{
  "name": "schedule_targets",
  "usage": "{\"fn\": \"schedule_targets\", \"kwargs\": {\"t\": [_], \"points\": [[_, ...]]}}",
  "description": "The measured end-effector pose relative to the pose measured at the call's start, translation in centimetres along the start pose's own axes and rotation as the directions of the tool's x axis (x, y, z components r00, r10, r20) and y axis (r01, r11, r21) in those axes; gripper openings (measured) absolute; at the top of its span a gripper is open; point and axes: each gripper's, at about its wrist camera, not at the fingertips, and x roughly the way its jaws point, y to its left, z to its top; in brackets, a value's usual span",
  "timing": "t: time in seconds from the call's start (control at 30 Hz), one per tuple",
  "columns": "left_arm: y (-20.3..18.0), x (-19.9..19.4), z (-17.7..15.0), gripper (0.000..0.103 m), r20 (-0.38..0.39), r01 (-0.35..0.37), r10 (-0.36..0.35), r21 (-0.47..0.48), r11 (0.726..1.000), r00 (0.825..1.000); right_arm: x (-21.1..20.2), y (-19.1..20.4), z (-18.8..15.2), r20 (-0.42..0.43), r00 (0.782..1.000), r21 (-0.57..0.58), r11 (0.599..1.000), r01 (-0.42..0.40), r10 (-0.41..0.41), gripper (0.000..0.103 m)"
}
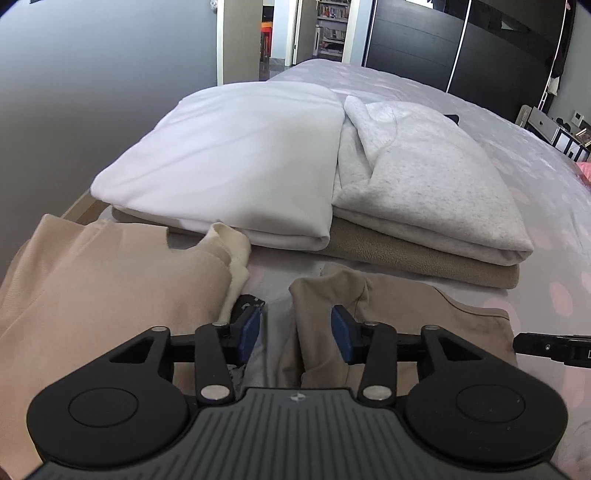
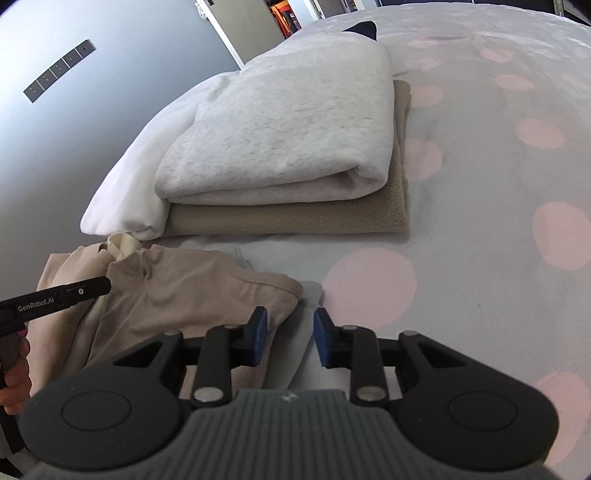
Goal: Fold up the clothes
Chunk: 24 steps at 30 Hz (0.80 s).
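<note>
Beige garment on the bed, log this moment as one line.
beige garment: lying on bed, unfolded | left claw: open, over garment | right claw: open at garment edge | folded stack: behind

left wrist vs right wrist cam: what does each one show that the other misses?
Left wrist only: the whole top of the white folded garment, a doorway with bookshelves, a dark wardrobe, and open left tongs over the beige garment.

Right wrist only: a wall outlet strip, big pink dots on the bedspread, the person's hand holding the left tool, and open right tongs at the garment's edge.

Both: the grey folded sweatshirt on a tan fleece.
</note>
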Motion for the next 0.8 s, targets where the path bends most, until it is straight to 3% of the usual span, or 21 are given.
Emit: {"fn": "schedule_targets", "kwargs": {"t": [0.2, 0.4, 0.53, 0.67, 0.8], "points": [[1.1, -4.0, -3.5, 0.044, -0.044, -0.003, 0.003, 0.016, 1.0, 0.999, -3.3, 0.5, -3.9, -0.024, 0.994, 0.009, 0.994, -0.106, 0.107, 0.031], [1.7, -5.8, -8.3, 0.046, -0.126, 0.002, 0.001, 0.019, 1.0, 0.992, -4.6, 1.5, -8.6, -0.101, 0.974, 0.05, 0.978, -0.201, 0.205, 0.031], [3.1, -6.1, -10.6, 0.046, -0.151, 0.005, -0.017, -0.081, 0.997, 0.988, -4.7, 1.7, -11.5, -0.153, 0.956, 0.109, 0.966, -0.236, 0.251, 0.032], [4.5, -5.5, -12.0, 0.046, -0.159, 0.041, -0.078, -0.223, 0.974, 0.984, -4.4, 1.9, -13.6, -0.193, 0.941, 0.152, 0.956, -0.252, 0.279, 0.032], [4.5, -3.9, -12.4, 0.045, -0.188, 0.004, -0.055, -0.261, 0.965, 0.981, -3.8, 2.2, -14.4, -0.225, 0.933, 0.168, 0.955, -0.246, 0.28, 0.032]]}}
